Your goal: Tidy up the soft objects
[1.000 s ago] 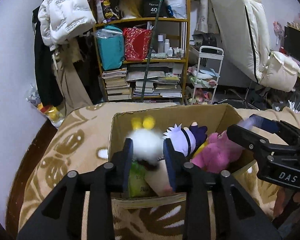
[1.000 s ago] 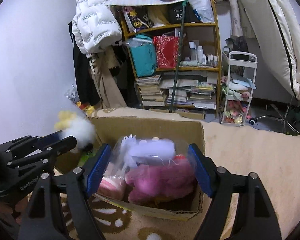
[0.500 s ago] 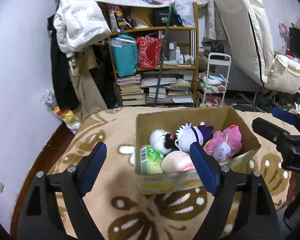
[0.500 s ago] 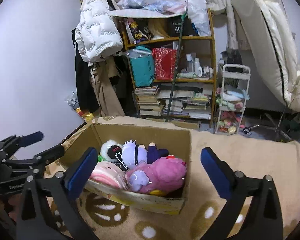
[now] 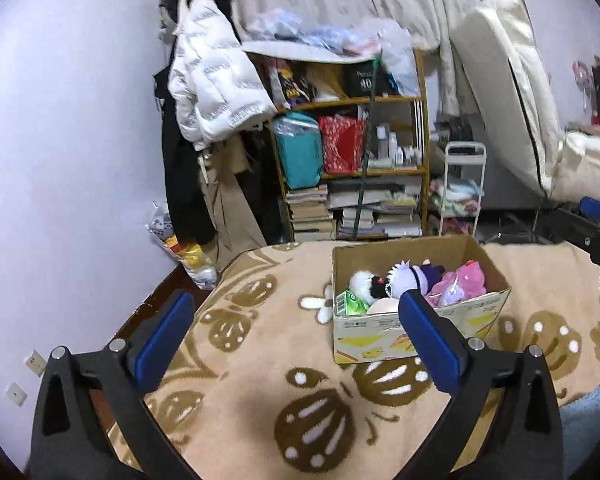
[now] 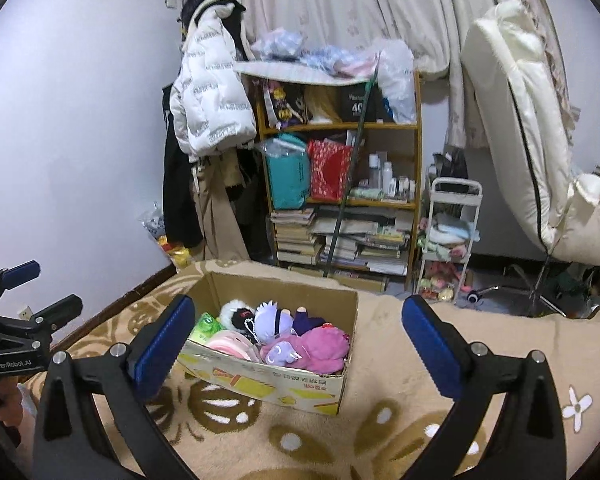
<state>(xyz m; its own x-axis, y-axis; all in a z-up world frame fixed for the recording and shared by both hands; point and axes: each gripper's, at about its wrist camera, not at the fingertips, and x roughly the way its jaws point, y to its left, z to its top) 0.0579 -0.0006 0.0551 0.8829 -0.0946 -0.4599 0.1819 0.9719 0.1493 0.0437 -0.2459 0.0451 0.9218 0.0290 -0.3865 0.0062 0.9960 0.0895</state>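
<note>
Spreading wide w/ nothing held, the left gripper (image 5: 296, 332) and right gripper (image 6: 298, 338) are seen above the patterned blanket (image 6: 400, 420), "GenRobot.AI" being read on the left one, w/ the open cardboard box (image 6: 300, 388) beyond packed w/ a pink plush (image 6: 320, 346), purple plush (image 6: 274, 322), white-black plush (image 6: 236, 312) & green pack (image 6: 206, 328), and a "40" box (image 6: 358, 106) shelved on the far bookshelf (image 6: 380, 126).

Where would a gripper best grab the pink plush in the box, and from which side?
Probably from above, on the rounded back of the pink plush. It lies on top of the pile at the right end of the cardboard box, whose walls block any sideways approach.
</note>
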